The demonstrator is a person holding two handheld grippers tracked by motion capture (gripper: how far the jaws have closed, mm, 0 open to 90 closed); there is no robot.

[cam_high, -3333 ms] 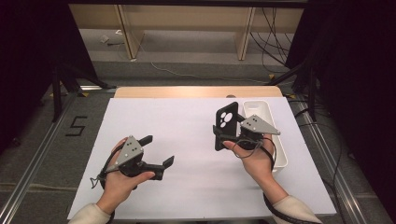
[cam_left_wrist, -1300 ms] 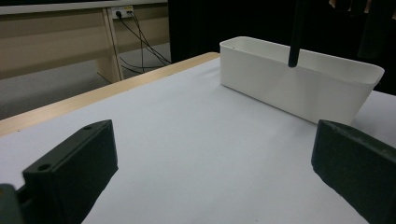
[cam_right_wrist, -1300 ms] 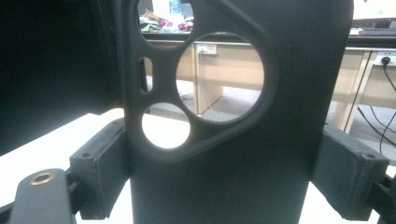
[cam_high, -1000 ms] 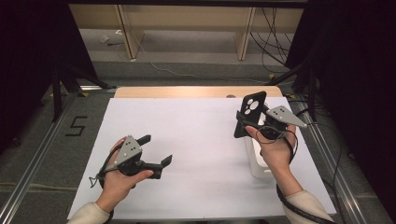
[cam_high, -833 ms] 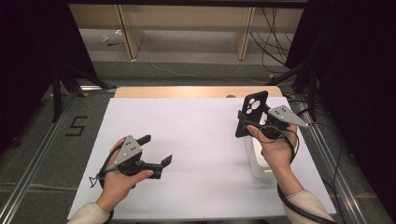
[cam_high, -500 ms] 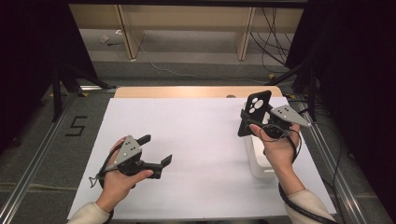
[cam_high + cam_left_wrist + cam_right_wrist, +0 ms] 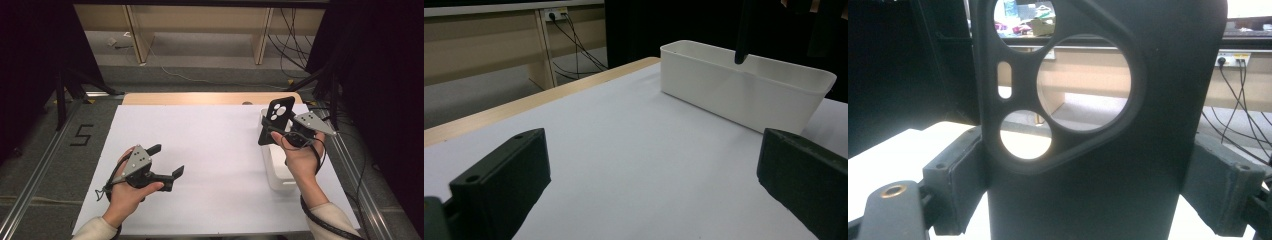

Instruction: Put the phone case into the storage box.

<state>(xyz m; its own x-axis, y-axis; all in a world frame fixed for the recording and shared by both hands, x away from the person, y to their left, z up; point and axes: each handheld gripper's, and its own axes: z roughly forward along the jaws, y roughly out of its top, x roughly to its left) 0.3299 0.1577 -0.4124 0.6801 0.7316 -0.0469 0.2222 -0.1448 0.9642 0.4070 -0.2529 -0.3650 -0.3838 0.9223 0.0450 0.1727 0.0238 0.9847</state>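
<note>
Item: black phone case point(image 7: 1098, 165), upright, clamped by its side edges in the right tool point(image 7: 280, 136), jaws part closed. Directly below, seemingly just over it: white bin point(image 7: 278, 165), near the desk point(image 7: 215, 135) right edge. Left tool point(image 7: 162, 162): jaws wide, empty, bare desk ahead.

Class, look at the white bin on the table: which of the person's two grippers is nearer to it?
Right. The right gripper holds a black phone case above the white bin; the left gripper rests far across the table, open.

White paper point(image 7: 220, 150) covers the desk point(image 7: 200, 98); wooden shelving point(image 7: 200, 25) and loose cables point(image 7: 290, 45) stand behind it.
</note>
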